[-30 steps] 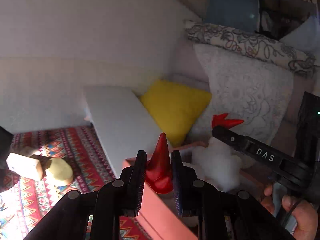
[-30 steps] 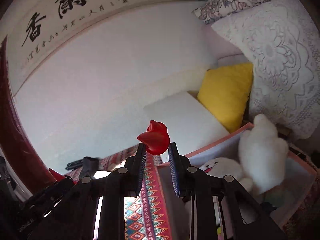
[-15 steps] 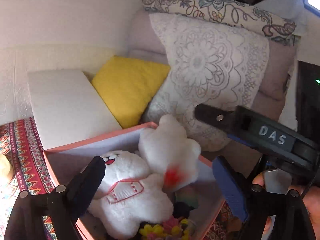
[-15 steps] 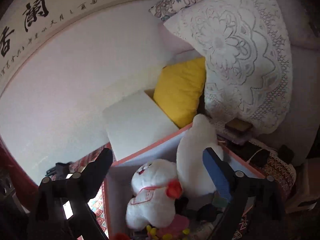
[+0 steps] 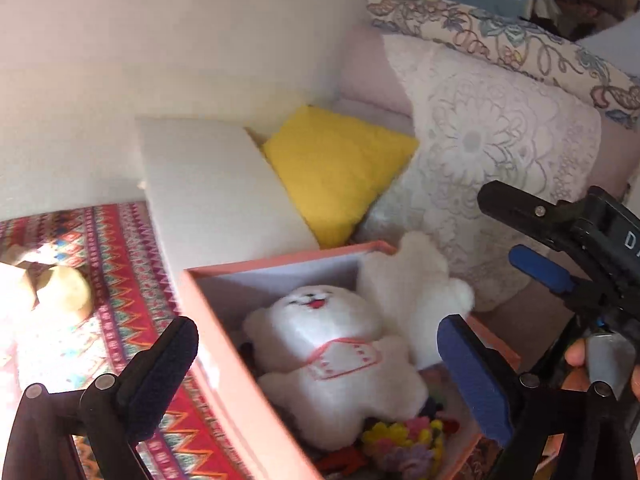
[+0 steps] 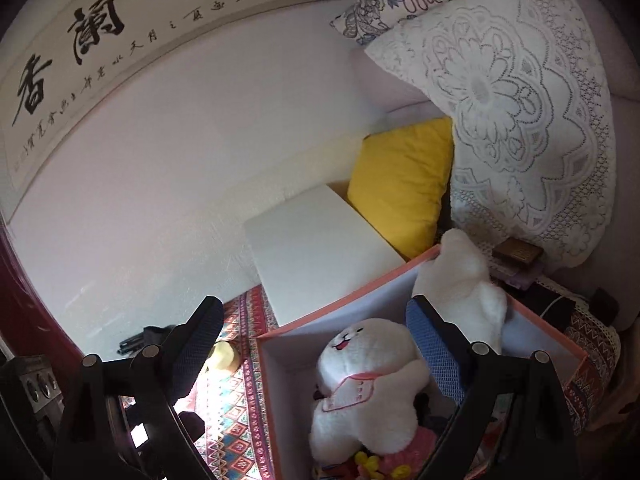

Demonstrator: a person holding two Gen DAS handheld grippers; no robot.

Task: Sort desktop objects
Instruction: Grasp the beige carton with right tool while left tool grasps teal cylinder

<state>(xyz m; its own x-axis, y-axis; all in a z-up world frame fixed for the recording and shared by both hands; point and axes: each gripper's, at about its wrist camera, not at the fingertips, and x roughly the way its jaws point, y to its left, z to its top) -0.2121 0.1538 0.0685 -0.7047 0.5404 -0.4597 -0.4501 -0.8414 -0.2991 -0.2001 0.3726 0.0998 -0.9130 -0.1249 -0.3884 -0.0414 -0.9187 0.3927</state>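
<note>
Both grippers have let go since a second ago: then each pinched a small red toy, and now the left gripper (image 5: pixel 316 364) and the right gripper (image 6: pixel 316 344) hang with their jaws spread wide and nothing between them, above the open pink storage box (image 5: pixel 224 344). Neither touches anything. In the left wrist view the right gripper (image 5: pixel 532 240) shows at the right edge, black with blue pads, and a person's hand (image 5: pixel 576 356) grips its handle below. Inside the box lies a white plush bear (image 5: pixel 340 352) on its back, red mouth up and a pink-trimmed bib on its chest; a second white plush toy (image 5: pixel 416 280) leans against the far right corner, poking over the rim. Under the bear sits a jumble of small yellow, pink and red pieces (image 5: pixel 404 436); whether the red toys are among them I cannot tell. Left of the box the patterned red cloth (image 5: pixel 132 280) carries a pale yellow rounded object (image 5: pixel 68 292) in bright glare, well apart from the box. Behind the box leans a white foam board (image 5: pixel 216 192), then a yellow cushion (image 5: pixel 336 168) and a white lace pillow (image 5: pixel 492 152) with a floral pillow (image 5: pixel 500 44) on top. A calligraphy scroll (image 6: pixel 132 32) runs along the wall.
</note>
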